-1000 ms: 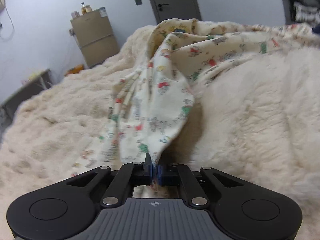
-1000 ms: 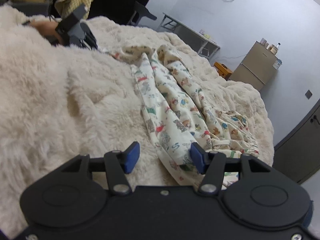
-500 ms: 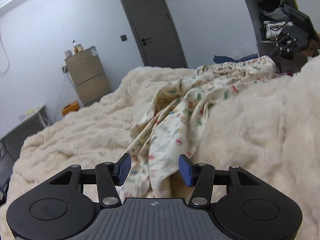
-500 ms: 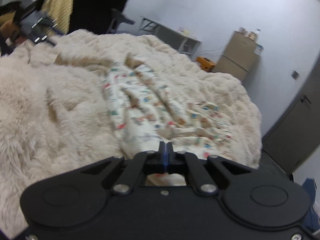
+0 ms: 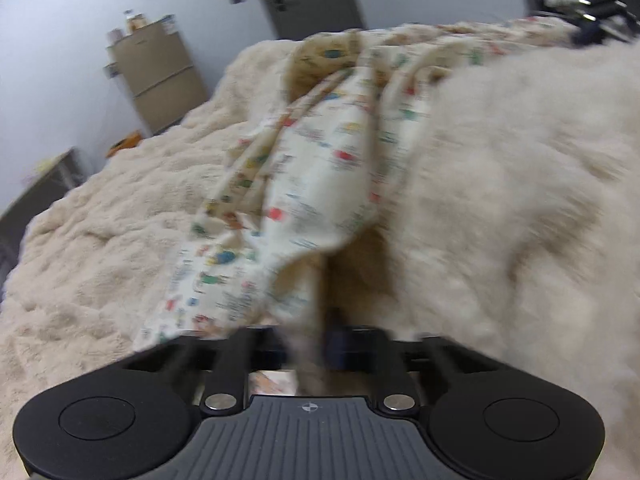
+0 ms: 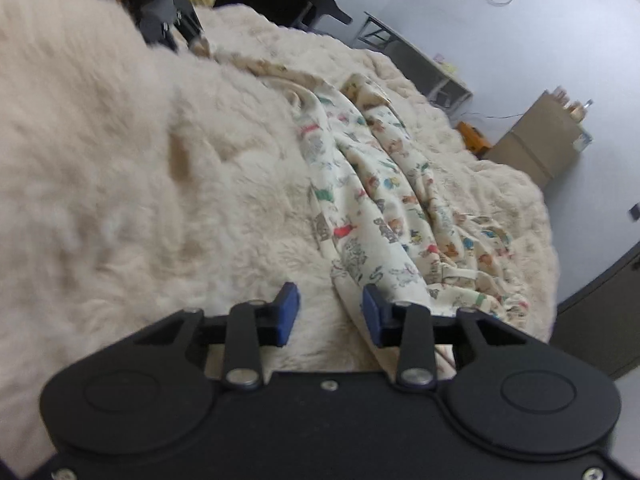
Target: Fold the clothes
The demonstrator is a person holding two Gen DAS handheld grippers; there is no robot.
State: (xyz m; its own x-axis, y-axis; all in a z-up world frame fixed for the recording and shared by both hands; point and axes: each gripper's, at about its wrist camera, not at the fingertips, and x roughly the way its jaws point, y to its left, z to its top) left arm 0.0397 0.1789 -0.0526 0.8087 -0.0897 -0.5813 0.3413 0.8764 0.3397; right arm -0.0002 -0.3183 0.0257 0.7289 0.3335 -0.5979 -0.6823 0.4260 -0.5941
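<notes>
here one printed garment (image 5: 320, 184) on one blanket (image 5: 520, 200): left gripper (image 5: 308, 350) pinches it, right gripper (image 6: 330, 314) opening, empty.

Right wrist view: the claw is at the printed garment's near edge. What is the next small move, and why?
Probably nudge the right claw toward the printed garment and close on its edge. Its jaws are opening with only the fluffy blanket between them, while the left claw is already shut on the other end.
</notes>
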